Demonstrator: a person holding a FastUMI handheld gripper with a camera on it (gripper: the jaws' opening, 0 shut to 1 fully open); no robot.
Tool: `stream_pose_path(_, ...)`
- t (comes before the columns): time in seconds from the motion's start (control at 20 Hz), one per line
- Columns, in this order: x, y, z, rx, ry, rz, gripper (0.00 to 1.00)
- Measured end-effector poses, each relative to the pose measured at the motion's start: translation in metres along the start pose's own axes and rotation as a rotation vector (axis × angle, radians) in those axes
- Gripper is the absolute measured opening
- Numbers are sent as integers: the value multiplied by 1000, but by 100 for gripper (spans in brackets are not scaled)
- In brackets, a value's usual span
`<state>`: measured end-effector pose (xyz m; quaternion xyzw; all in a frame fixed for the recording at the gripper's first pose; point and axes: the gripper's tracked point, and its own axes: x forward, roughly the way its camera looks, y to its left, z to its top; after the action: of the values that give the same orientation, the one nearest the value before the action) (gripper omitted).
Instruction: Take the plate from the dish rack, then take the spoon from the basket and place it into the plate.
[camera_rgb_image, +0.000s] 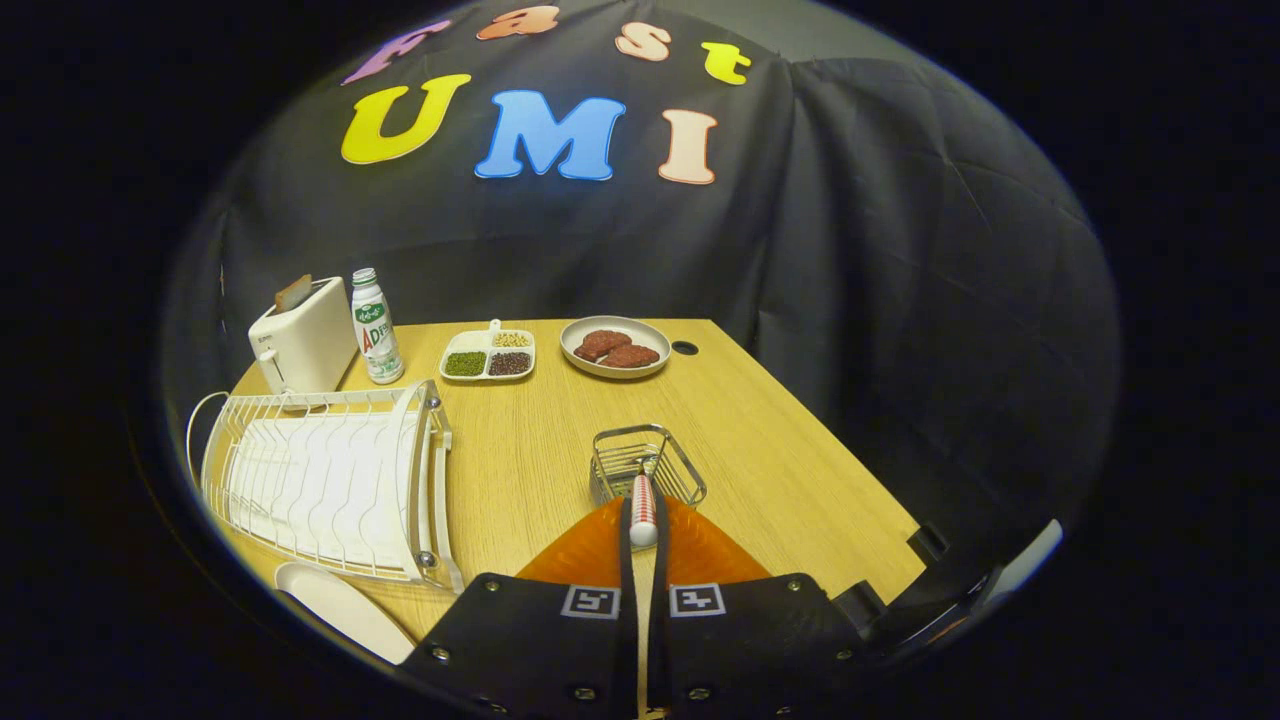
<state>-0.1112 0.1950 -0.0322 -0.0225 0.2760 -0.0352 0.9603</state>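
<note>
My gripper (643, 515) is shut on the spoon (643, 505), pinching its red-and-white handle between both fingers. The handle points ahead and its far end reaches into the small wire basket (646, 465) standing just beyond the fingertips. A white plate (340, 608) lies flat on the wooden table (780, 440), off to the left of the fingers and just in front of the white dish rack (330, 480). The rack holds no dishes that I can see.
At the back of the table stand a white toaster (300, 340) and a milk bottle (375, 328), then a divided dish of beans (489, 356) and a plate of meat patties (615, 347). Bare tabletop lies between the rack and the basket.
</note>
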Motion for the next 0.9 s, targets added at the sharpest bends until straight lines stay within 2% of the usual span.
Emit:
stream_pose_path(0.25, -17, 7, 20, -35, -43, 9, 4)
stream_pose_path(0.4, -35, 22, 33, -59, -84, 45, 4)
stream_pose_path(0.6, -67, 60, 42, -116, -140, 145, 4)
stream_pose_path(0.9, -129, 136, 31, -227, -201, 355, 4)
